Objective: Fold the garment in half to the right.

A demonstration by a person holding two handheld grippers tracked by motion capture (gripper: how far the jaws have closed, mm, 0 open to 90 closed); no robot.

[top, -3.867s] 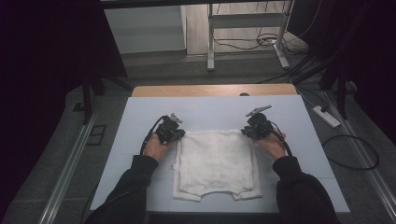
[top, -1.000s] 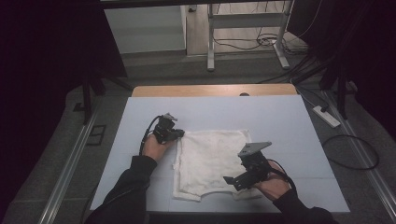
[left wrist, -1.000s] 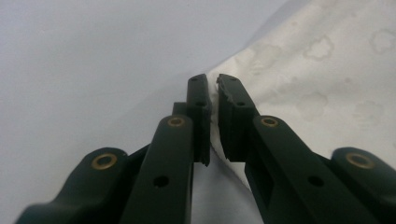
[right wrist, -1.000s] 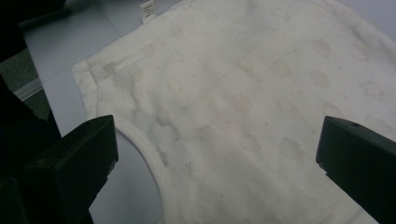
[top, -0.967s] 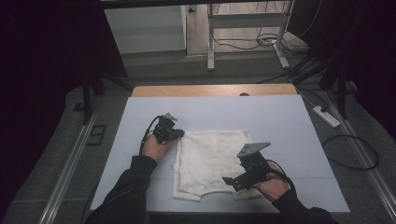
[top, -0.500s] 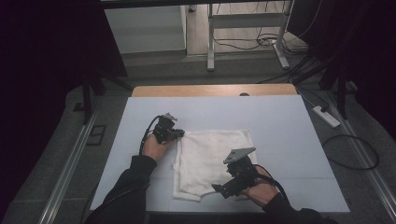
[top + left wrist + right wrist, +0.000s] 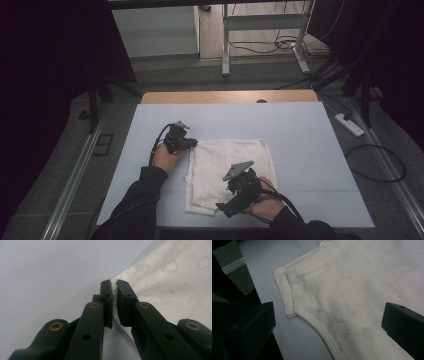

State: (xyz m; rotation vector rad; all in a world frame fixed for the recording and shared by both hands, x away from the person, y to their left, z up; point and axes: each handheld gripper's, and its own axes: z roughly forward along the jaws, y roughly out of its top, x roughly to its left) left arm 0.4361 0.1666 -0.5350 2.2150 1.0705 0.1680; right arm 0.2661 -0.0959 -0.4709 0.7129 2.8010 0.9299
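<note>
White ribbed cotton garment [image 7: 227, 172] lies flat mid-table; left gripper [image 7: 113, 287] pinches its far-left corner, jaws nearly closed. Right gripper [image 7: 239, 192] hovers wide open, empty; best grab the near hem squarely.

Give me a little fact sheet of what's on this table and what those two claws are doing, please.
Surface: pale blue table
Item: white garment, lying flat, folded, faint stains on it
Left claw: jaws nearly together, pinching the garment's edge at its far left corner
Right claw: jaws wide apart, over the garment's near edge, nothing between them
Right claw's target: looks to be the near hem, not yet gripped
Background: floor cables, power strip
</note>
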